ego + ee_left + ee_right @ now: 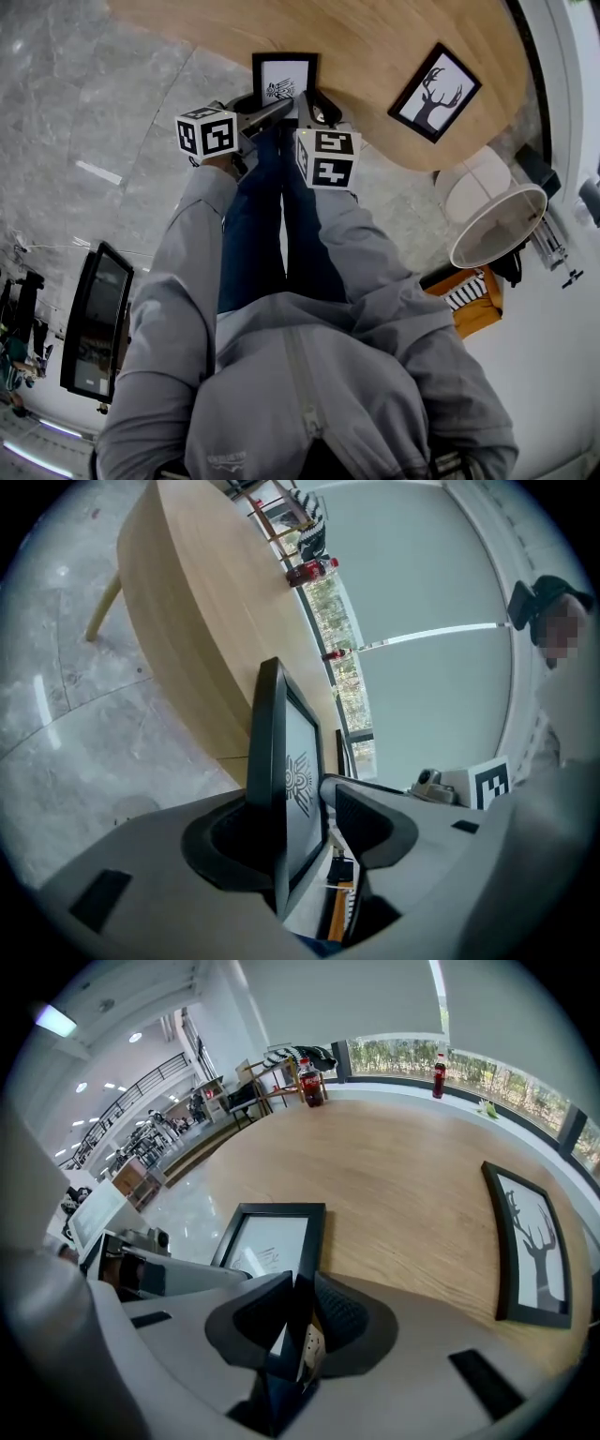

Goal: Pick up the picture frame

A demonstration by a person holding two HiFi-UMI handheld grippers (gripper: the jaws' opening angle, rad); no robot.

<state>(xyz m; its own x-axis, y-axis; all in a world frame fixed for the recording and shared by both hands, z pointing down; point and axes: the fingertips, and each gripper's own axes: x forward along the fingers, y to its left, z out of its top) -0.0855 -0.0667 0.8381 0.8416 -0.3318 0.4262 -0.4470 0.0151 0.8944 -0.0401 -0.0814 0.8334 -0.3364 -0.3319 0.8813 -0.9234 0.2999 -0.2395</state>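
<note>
At the near edge of the wooden table, the picture frame is clamped at its rim by the right gripper, while the left gripper straddles it with jaws wide apart, so it looks seized but not yet lifted clear.

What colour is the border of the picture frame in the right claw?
Black; the picture frame shows best in the right gripper view.
</note>
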